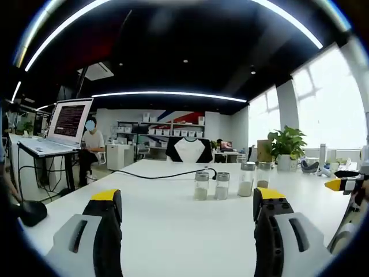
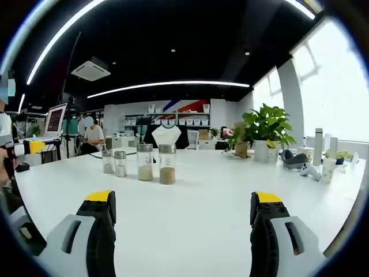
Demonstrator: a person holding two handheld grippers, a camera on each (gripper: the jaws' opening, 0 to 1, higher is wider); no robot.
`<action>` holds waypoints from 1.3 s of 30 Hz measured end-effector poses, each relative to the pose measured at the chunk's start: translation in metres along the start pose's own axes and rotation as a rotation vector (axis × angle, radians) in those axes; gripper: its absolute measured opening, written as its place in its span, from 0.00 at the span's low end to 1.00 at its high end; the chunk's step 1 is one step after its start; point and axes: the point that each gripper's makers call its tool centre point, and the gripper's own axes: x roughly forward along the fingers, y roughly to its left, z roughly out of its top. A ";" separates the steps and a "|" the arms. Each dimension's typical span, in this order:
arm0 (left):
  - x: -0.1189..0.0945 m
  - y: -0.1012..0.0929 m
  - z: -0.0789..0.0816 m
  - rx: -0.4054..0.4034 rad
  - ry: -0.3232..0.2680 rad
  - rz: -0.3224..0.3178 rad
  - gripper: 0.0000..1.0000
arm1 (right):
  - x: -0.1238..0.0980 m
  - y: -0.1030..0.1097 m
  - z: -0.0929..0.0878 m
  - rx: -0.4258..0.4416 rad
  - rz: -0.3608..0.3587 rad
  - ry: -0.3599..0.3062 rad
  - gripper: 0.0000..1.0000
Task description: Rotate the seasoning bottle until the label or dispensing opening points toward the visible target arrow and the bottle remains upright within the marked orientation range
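Left tool (image 1: 187,222) spread wide, nothing between its grey, yellow-tipped jaws; right tool (image 2: 183,222) likewise wide apart and empty. Both hover over the white counter (image 2: 190,213), well short of the bottles.

Four clear glass seasoning bottles with silver caps stand in a loose row on the counter. In the right gripper view the nearest is the tan-filled bottle (image 2: 167,164), then the pale-filled bottle (image 2: 145,163) just beside it, then two smaller shakers (image 2: 114,162) further left. In the left gripper view the same row runs from the small shakers (image 1: 211,185) to the taller pair (image 1: 254,178) on the right. Which one is the task's own, I cannot tell; the tan-filled one sits closest to the right tool.

All four upright, long axes vertical. No label face or dispensing opening can be made out at this range, so facing is unknown. No target arrow or marked range is discernible on the counter.

Step in hand, as I judge it: approach. Advice: come in level with the right tool, jaws either side of the glass body below the cap, close gently, twist about the vertical axis without lifting or tipping. Risk: clipping the neighbouring pale bottle, which stands close.

Beyond: black cable (image 1: 167,175) across the counter, open laptop (image 1: 66,124) on a stand, potted plant (image 2: 266,130) by the windows.
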 end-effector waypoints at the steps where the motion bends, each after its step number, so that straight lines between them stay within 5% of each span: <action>1: 0.000 0.000 0.001 -0.002 -0.003 0.001 1.00 | 0.000 0.000 0.000 0.005 0.002 0.002 0.99; 39: 0.000 0.000 -0.003 -0.025 0.011 0.001 1.00 | 0.000 0.005 -0.003 0.013 0.017 0.018 0.99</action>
